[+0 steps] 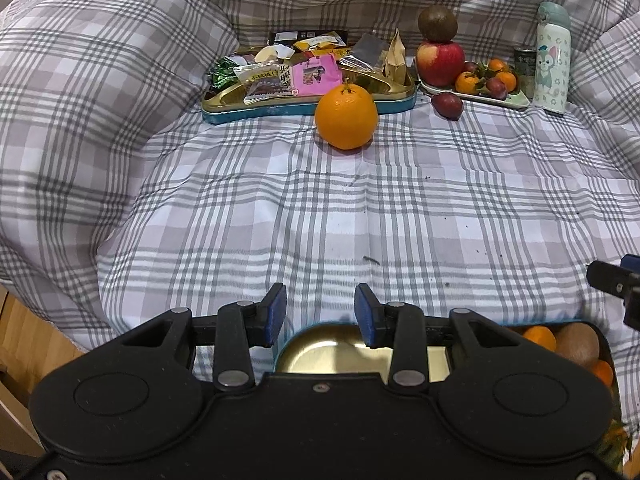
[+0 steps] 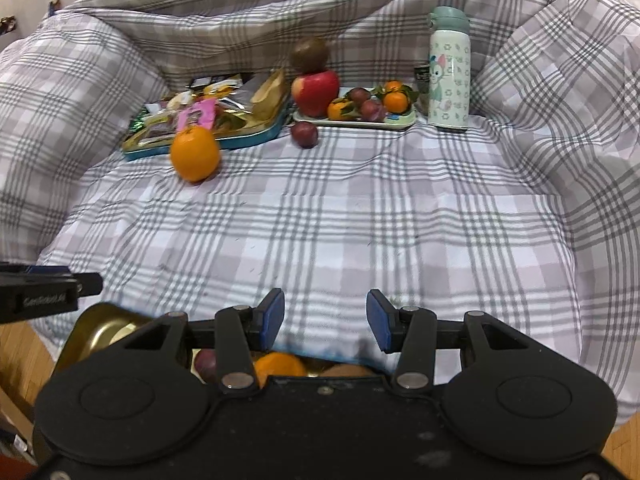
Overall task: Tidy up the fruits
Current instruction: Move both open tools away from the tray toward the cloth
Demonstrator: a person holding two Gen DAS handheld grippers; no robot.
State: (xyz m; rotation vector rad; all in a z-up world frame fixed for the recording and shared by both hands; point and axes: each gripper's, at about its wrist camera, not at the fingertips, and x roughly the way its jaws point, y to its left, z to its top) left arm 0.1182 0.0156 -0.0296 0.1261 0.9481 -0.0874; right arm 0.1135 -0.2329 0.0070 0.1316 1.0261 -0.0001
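A large orange [image 1: 346, 117] [image 2: 195, 153] lies on the plaid cloth in front of a blue snack tin. A loose plum [image 1: 448, 105] [image 2: 304, 134] lies beside a pale green plate [image 1: 516, 101] [image 2: 400, 122] with a red apple [image 1: 440, 62] [image 2: 316, 92], a kiwi [image 1: 437, 24] [image 2: 309, 54] on top of it, tangerines and plums. A gold-lined tin [image 1: 332, 354] [image 2: 96, 330] at the near edge holds a tangerine, a kiwi [image 1: 578, 345] and a plum [image 2: 205, 362]. My left gripper [image 1: 321, 314] and right gripper [image 2: 325, 320] are open and empty above it.
The blue snack tin [image 1: 280, 110] [image 2: 248, 138] full of wrapped snacks sits at the back. A patterned water bottle [image 1: 553, 60] [image 2: 449, 68] and a small dark can [image 1: 525, 65] stand at the back right. Bunched plaid bedding rises on all sides.
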